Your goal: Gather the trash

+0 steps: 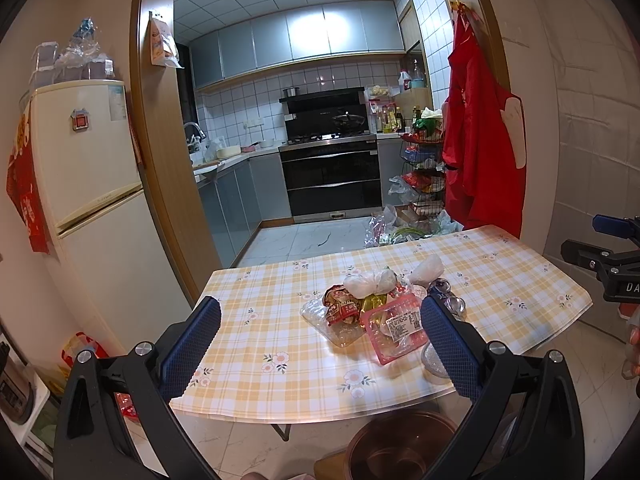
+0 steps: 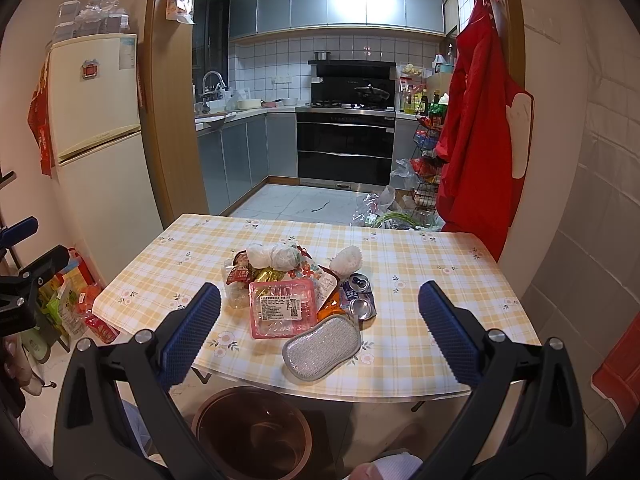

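A heap of trash lies on the yellow checked table [image 2: 432,320]: a pink plastic tray [image 2: 282,310] [image 1: 396,328], red snack wrappers [image 1: 340,306], white crumpled bags [image 2: 272,256], crushed cans [image 2: 360,300] and a clear container [image 1: 324,320]. A grey glittery sponge [image 2: 322,346] lies at the near edge. A brown bin [image 2: 252,432] [image 1: 400,448] stands on the floor under the near table edge. My left gripper [image 1: 320,340] is open and empty, above the near edge. My right gripper [image 2: 320,336] is open and empty, above the sponge and tray.
A cream fridge [image 1: 88,184] stands left of the kitchen doorway. A red apron [image 2: 476,140] hangs on the right door frame. Bags and a wire rack [image 1: 420,184] crowd the floor behind the table. A red crate [image 2: 620,364] sits at right.
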